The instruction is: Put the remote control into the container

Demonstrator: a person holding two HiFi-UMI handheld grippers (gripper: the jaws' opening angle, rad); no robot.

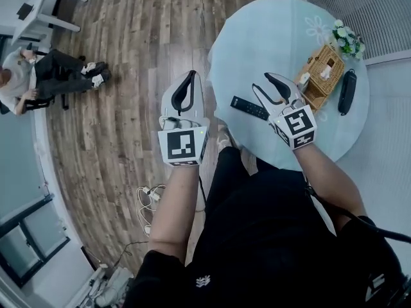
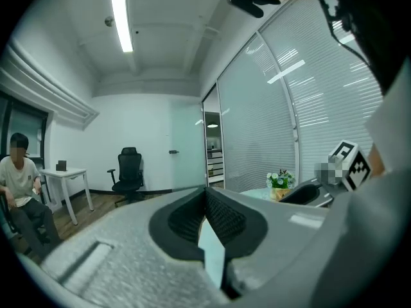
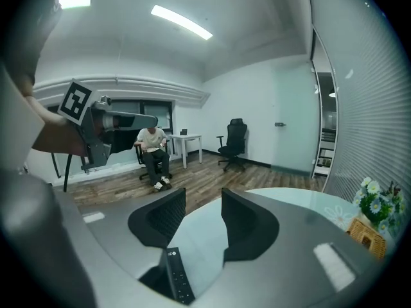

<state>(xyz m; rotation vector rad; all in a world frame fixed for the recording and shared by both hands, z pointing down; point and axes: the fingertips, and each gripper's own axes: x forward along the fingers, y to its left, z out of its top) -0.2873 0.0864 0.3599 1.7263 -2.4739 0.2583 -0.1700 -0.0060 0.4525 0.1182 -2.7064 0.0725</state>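
Observation:
The black remote control (image 1: 249,108) lies on the round pale-blue table (image 1: 276,37), near its front-left edge. The wicker container (image 1: 319,67) stands further right on the table, with white items inside. My right gripper (image 1: 268,85) hovers just right of the remote, its jaws open and empty. In the right gripper view the remote (image 3: 178,274) shows below the left finger, with the table between the jaws of my right gripper (image 3: 204,204). My left gripper (image 1: 191,76) hangs over the wooden floor left of the table, jaws shut with nothing held, tips meeting in its own view (image 2: 207,194).
A long black object (image 1: 347,92) lies right of the basket and a small flower pot (image 1: 349,40) stands behind it. A seated person (image 1: 26,76) and a white desk (image 1: 45,11) are at the far left. Cables (image 1: 148,201) lie on the floor.

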